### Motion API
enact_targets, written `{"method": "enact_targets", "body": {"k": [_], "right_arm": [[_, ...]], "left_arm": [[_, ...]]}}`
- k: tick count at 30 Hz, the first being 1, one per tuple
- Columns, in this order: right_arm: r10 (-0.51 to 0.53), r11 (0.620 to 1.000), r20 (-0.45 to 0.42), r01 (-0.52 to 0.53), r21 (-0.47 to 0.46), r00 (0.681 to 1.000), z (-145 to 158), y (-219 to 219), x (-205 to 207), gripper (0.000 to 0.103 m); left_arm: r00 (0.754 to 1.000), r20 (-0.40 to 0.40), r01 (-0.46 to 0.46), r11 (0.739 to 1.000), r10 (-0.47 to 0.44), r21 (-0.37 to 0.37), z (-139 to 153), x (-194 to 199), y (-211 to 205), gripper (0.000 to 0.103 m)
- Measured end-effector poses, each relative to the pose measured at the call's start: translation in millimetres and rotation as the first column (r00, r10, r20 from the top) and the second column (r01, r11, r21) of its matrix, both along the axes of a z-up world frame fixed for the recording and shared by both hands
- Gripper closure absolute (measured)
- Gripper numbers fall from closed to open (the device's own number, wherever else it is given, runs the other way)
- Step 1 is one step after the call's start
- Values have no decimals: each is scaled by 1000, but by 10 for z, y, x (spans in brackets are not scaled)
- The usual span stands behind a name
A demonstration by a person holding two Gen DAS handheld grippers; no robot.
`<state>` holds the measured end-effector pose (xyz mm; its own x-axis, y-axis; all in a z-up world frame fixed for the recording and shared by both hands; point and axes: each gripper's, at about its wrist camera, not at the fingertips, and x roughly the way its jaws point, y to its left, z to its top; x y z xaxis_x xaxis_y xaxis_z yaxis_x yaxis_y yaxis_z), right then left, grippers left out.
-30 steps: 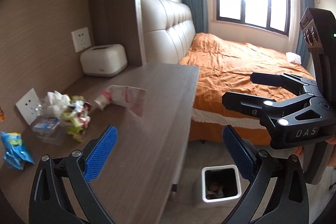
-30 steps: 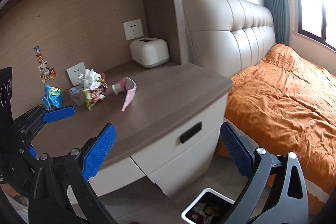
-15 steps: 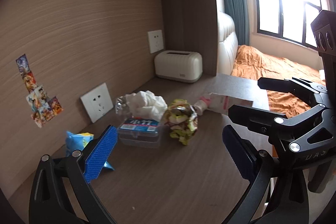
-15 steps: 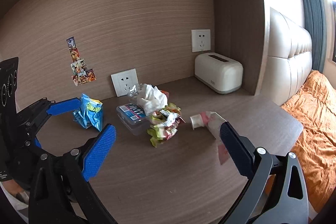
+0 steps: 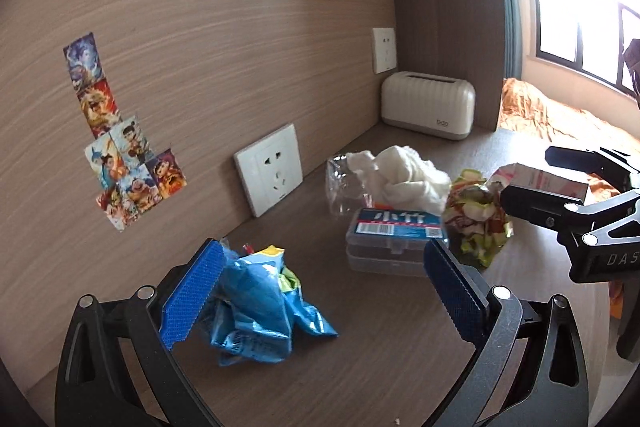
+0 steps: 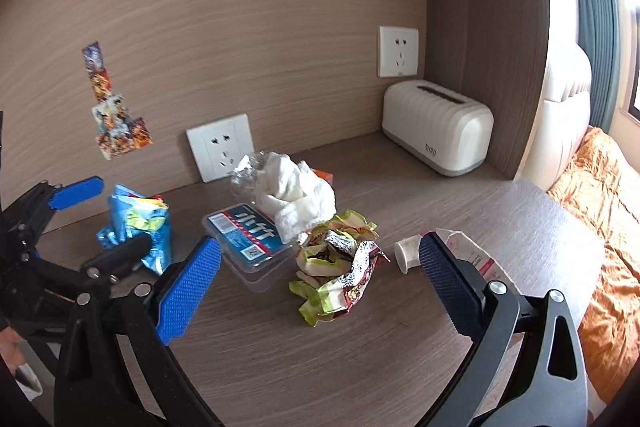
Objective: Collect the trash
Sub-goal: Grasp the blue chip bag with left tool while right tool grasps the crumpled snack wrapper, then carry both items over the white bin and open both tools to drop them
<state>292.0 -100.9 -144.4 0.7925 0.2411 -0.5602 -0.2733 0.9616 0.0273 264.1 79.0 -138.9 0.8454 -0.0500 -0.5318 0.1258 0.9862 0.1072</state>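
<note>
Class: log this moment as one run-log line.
left gripper: open, astride blue snack bag | right gripper: open, over crumpled wrapper | desk: trash uncollected

At the counter's [image 6: 500,219] far right corner I see a cream ribbed box [image 6: 438,127] against the wood wall, one socket [image 6: 398,52] above it. A second socket [image 6: 221,146] and stickers [image 6: 116,131] sit further left. An orange bed [image 6: 608,195] lies past the counter's right edge.
</note>
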Motion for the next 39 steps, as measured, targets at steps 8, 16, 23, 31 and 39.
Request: {"method": "enact_targets", "body": {"k": [8,16,23,31,39], "right_arm": [[-69,998,-159,70,-1,985,-343,35,367,4],[-126,991,-259,131,4,958,-578,-8,539,50],[-110,994,-161,111,-5,981,-279,-26,198,50],[-74,996,-50,75,37,996,182,-210,-191,50],[-110,993,2,110,36,994,452,-566,-581,50]], "left_arm": [[988,-138,-61,998,62,11,-336,367,254,5],[972,-233,-44,999,38,-24,-504,560,360,30],[984,-174,-44,998,35,-48,-280,284,351,33],[996,-91,16,999,-19,-32,134,-111,80,33],[989,-44,137,990,-138,-18,368,-344,-502,33]]}}
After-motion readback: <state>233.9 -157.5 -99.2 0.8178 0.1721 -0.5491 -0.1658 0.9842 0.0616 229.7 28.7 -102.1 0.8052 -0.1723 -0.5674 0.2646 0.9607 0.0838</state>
